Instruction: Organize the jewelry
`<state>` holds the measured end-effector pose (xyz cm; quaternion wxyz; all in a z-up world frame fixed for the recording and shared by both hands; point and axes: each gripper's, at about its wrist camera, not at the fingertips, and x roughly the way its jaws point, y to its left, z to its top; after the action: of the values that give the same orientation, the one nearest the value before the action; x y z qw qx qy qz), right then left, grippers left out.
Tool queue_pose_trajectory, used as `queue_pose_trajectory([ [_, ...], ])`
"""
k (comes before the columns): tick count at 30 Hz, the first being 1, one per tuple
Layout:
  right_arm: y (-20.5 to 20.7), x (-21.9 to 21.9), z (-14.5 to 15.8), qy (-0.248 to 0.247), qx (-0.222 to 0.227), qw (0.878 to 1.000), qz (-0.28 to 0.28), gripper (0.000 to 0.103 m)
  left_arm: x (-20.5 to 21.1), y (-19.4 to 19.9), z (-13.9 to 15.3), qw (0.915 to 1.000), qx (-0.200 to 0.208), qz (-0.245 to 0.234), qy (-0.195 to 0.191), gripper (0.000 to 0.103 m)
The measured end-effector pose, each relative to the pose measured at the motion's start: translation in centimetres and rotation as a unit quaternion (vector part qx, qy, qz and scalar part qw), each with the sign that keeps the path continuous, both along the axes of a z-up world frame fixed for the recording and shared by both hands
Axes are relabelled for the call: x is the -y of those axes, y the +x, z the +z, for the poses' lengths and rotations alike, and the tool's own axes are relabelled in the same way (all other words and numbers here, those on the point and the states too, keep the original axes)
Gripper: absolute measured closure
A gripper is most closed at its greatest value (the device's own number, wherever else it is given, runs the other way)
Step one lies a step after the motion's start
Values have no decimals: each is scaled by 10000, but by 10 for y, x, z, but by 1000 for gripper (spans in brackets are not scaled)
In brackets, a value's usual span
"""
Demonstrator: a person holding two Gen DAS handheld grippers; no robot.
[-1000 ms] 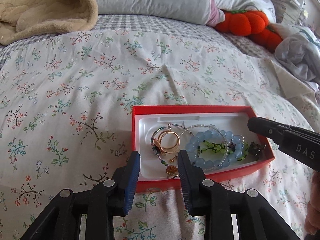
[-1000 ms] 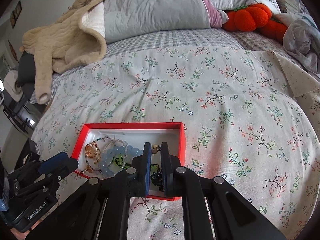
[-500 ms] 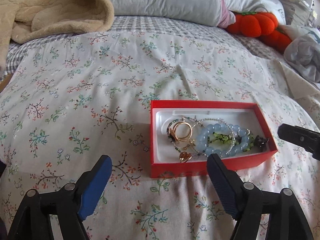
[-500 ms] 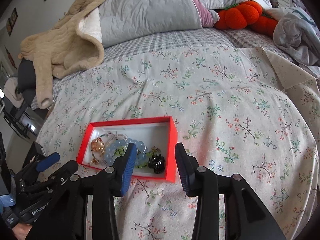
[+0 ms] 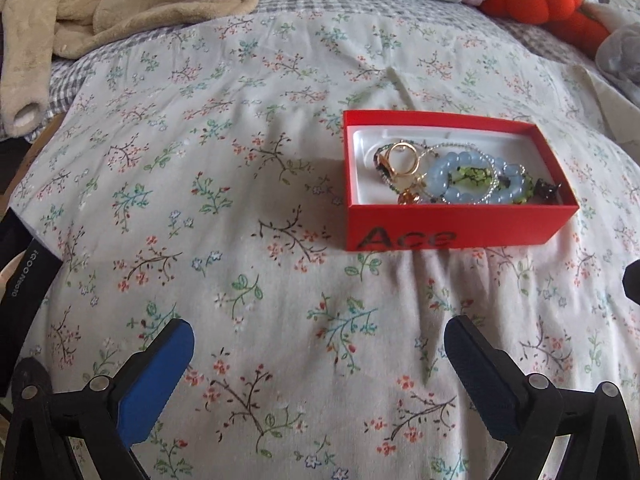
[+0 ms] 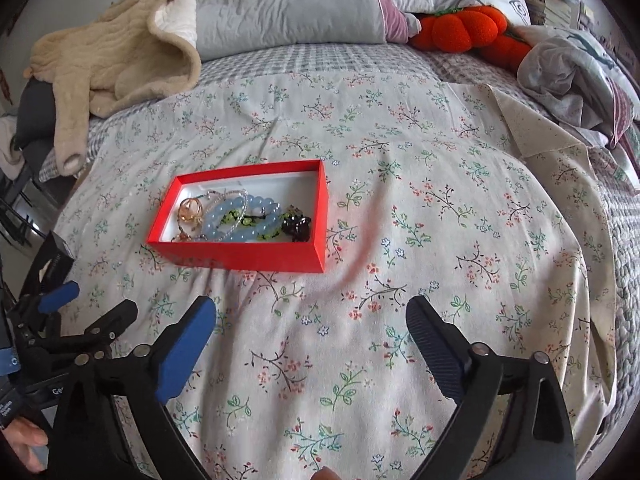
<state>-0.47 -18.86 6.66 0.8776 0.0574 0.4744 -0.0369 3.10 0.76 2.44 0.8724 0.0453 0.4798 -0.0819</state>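
Both tools hang back from the red box (image 5: 460,224) here, and the box sits alone on the floral bedspread (image 5: 240,184), squarely ahead of them, well clear of the pillows and the beige fleece blanket (image 6: 116,52) up at the head of the bed

Left gripper (image 5: 320,380): its jaws have just been opening and now stand wide apart, nothing but flowered cloth between the blue pads. Right gripper (image 6: 312,356): same story, jaws just swung open, spread wide and holding nothing

Inside the box, everything lies heaped against its white liner: the pale blue bead bracelet (image 5: 466,178) curls round a green beaded piece, the gold rings (image 5: 402,160) lie at the left end, a thin silvery chain loops over the top, and a dark little charm (image 6: 296,227) is tucked at the right end. Nothing seems to be loose on the cover

My read: with all the pieces corralled in one container and both tools let go and drawn off, the gathering looks done, or very nearly. The open jaws suggest a release, not a reach
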Motion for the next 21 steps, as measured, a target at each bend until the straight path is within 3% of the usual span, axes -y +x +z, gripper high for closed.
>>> queue_pose_trajectory([
  [8, -10, -9, -13, -185, -202, 9996, -116, 1, -8, -11, 4, 9997, 101, 237, 42, 0],
  [21, -7, -13, -24, -155, -405, 9989, -162, 1, 1, -12, -1, 9997, 97, 190, 76, 0],
])
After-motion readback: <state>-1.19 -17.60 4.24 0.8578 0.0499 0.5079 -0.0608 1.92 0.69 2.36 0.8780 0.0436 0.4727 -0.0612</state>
